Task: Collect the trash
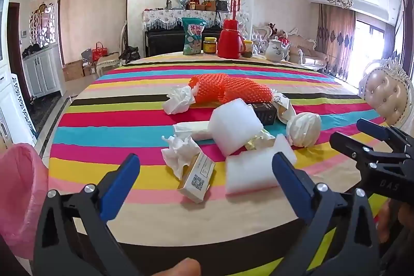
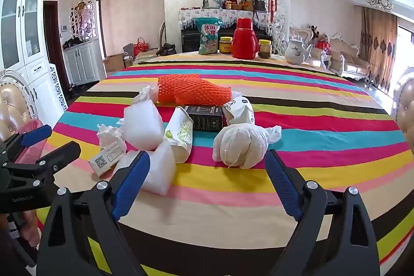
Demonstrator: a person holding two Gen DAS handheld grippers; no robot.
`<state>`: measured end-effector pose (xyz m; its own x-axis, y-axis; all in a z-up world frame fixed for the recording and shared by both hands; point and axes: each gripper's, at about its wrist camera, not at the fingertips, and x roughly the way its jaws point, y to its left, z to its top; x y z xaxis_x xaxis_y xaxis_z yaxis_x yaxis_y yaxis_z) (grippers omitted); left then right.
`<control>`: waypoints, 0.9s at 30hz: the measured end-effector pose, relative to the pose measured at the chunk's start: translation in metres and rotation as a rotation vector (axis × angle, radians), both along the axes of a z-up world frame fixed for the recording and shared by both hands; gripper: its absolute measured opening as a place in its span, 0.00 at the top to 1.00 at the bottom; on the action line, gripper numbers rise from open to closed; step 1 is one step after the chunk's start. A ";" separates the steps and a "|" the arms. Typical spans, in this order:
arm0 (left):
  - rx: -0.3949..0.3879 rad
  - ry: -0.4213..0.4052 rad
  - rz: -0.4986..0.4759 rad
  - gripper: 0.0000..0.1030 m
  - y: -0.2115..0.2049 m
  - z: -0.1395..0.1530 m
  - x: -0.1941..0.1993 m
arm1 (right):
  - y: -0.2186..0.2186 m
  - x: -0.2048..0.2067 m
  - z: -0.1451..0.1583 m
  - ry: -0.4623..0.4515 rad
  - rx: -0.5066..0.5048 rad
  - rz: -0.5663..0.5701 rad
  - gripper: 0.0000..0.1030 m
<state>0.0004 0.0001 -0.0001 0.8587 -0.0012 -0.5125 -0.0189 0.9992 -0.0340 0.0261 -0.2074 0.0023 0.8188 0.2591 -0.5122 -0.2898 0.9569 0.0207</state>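
Part of the trash is hard to read: the black box [image 2: 205, 118] is half covered by the paper cup [image 2: 181, 137] and the tied white bag [image 2: 240, 145] in front of it, and in the left wrist view only a corner shows behind the foam wad [image 1: 234, 126]. The pink bin bag [image 1: 20, 193] is cut off at the left edge, outside the left gripper's left finger. A fingertip of the person's hand [image 1: 181, 267] pokes in at the bottom edge.

The left gripper [image 1: 207, 175] hangs over the near edge of the striped tablecloth [image 1: 103, 126], fingers wide apart with nothing clamped. Between and just beyond its fingers lies the small carton [image 1: 198, 176], its long axis running away from the fingers and leaning right; the flat foam block [image 1: 248, 172] sits by the right finger. Crumpled tissue [image 1: 178, 151] lies past the carton.

The right gripper [image 2: 209, 177] also stands open and empty. The tied bag sits just beyond its fingertips, nearer the right finger. The orange foam net [image 2: 194, 92] lies farther off, its long axis crosswise to the fingers.
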 end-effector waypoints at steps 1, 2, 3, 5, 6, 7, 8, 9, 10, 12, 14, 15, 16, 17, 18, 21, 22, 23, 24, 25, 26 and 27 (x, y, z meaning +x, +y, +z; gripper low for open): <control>-0.006 0.005 -0.001 0.04 0.001 0.000 0.000 | 0.000 0.000 0.000 0.000 0.001 -0.001 0.18; 0.005 0.003 0.000 0.04 0.000 0.000 0.000 | -0.001 0.000 0.000 0.000 0.002 -0.002 0.18; 0.005 0.002 0.001 0.04 0.000 0.000 0.000 | 0.000 0.000 0.000 -0.003 -0.003 0.000 0.18; 0.004 -0.001 0.001 0.04 0.000 0.001 0.001 | -0.001 0.000 0.000 0.000 -0.001 0.002 0.18; 0.005 0.001 0.001 0.04 0.000 0.000 0.000 | -0.001 0.001 0.000 0.002 -0.001 0.001 0.18; 0.005 0.000 0.001 0.04 -0.001 0.001 0.000 | -0.002 0.000 0.000 0.002 -0.001 0.001 0.18; 0.005 0.000 0.001 0.04 -0.001 0.001 0.001 | -0.002 0.000 0.000 0.001 -0.001 0.001 0.18; 0.005 0.000 0.001 0.04 -0.001 0.001 0.001 | -0.005 0.002 0.001 0.006 0.002 0.000 0.18; 0.005 0.000 0.001 0.04 -0.002 0.000 0.001 | -0.006 0.002 0.001 0.006 0.001 0.000 0.18; -0.001 0.000 0.000 0.04 0.000 0.001 0.000 | -0.005 0.003 0.000 0.009 0.003 0.000 0.18; -0.001 0.000 0.000 0.04 0.000 0.001 0.001 | -0.006 0.003 0.001 0.009 0.003 0.000 0.18; -0.001 0.000 0.001 0.04 0.000 0.002 0.001 | -0.007 0.003 0.001 0.010 0.003 0.000 0.18; -0.001 -0.001 0.001 0.04 -0.001 0.002 0.001 | -0.007 0.003 0.002 0.009 0.002 0.001 0.18; -0.001 -0.002 0.001 0.04 -0.002 0.002 0.001 | -0.008 0.003 0.002 0.009 0.002 0.001 0.18; -0.003 -0.002 0.000 0.04 -0.002 -0.003 0.003 | -0.009 0.003 0.002 0.010 0.002 0.001 0.18; -0.004 -0.001 -0.001 0.04 -0.004 -0.002 0.003 | -0.002 0.002 -0.001 0.012 0.002 0.002 0.18; -0.006 -0.002 -0.001 0.04 -0.003 -0.002 0.002 | -0.002 0.002 -0.001 0.013 0.002 0.003 0.18; -0.006 -0.002 -0.002 0.04 -0.003 -0.002 0.002 | -0.003 0.002 -0.001 0.014 0.002 0.003 0.18; -0.007 -0.002 -0.001 0.04 -0.004 -0.002 0.002 | -0.001 0.003 -0.003 0.014 0.002 0.003 0.18; -0.007 -0.002 -0.001 0.04 -0.004 -0.003 0.003 | 0.001 0.001 -0.005 0.014 0.002 0.003 0.18; -0.006 -0.002 -0.001 0.04 -0.005 -0.004 0.004 | 0.001 0.001 -0.005 0.014 0.003 0.003 0.18; -0.009 -0.001 -0.001 0.04 -0.004 -0.003 0.003 | 0.000 0.001 -0.006 0.015 0.004 0.003 0.18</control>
